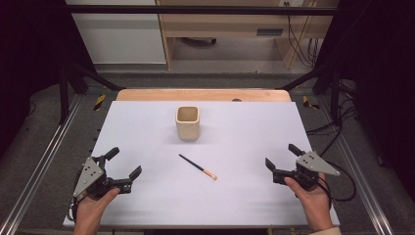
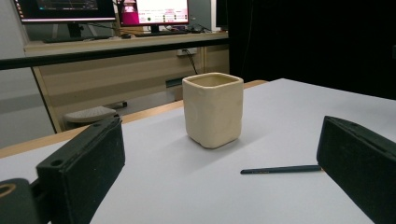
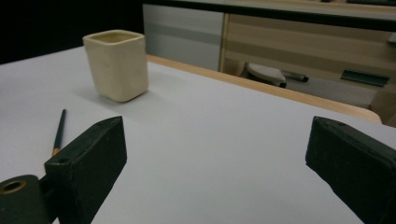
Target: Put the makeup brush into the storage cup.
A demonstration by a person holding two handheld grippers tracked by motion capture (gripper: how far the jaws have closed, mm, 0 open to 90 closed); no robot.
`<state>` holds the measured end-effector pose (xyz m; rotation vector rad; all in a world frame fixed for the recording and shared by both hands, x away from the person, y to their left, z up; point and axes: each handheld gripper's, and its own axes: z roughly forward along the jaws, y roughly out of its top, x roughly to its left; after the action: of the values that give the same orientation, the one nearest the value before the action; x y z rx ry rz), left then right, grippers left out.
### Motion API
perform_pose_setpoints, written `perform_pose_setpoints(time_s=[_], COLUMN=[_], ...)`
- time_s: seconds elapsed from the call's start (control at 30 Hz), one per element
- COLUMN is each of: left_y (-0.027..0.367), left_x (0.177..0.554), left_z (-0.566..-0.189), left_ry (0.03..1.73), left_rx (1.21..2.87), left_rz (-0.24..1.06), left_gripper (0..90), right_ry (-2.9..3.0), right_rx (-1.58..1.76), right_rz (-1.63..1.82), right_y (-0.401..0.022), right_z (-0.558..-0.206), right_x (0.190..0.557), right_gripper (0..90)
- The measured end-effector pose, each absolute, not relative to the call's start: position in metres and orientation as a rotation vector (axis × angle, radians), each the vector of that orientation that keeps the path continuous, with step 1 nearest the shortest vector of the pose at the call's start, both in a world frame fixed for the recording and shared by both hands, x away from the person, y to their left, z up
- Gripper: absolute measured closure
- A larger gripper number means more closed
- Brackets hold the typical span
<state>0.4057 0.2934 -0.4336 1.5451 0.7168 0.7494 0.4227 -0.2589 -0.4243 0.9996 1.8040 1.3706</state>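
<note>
Two claws gaping, cream cup [image 1: 187, 123] upright, brush [image 1: 197, 167] lying near.

cup [image 1: 187, 123]: cream ceramic, square with rounded corners, upright, open top, interior contents not visible, stands on the white table sheet toward its far middle | paintbrush [image 1: 197, 167]: thin dark handle, pale tip, lies flat and diagonal, near side of the cup, apart from it, tip pointing near-right

Matt ceramic cup [image 2: 213, 109], smooth tabletop [image 1: 147, 127]
</note>
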Motion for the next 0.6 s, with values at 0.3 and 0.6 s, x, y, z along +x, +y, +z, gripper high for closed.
perform_pose_setpoints(time_s=[0.3,0.6], left_y=[0.298,0.304], left_x=[0.405,0.404], left_z=[-0.433,-0.432], left_ry=[0.731,0.743], left_rx=[1.538,1.529], left_rz=[0.761,0.774], left_gripper=[0.5,0.5], right_ry=[2.053,2.260], right_rx=[0.914,0.782], right_rz=[1.231,1.074], right_y=[-0.209,-0.159], right_z=[-0.399,-0.386], right_x=[0.440,0.460], right_gripper=[7.1,9.8])
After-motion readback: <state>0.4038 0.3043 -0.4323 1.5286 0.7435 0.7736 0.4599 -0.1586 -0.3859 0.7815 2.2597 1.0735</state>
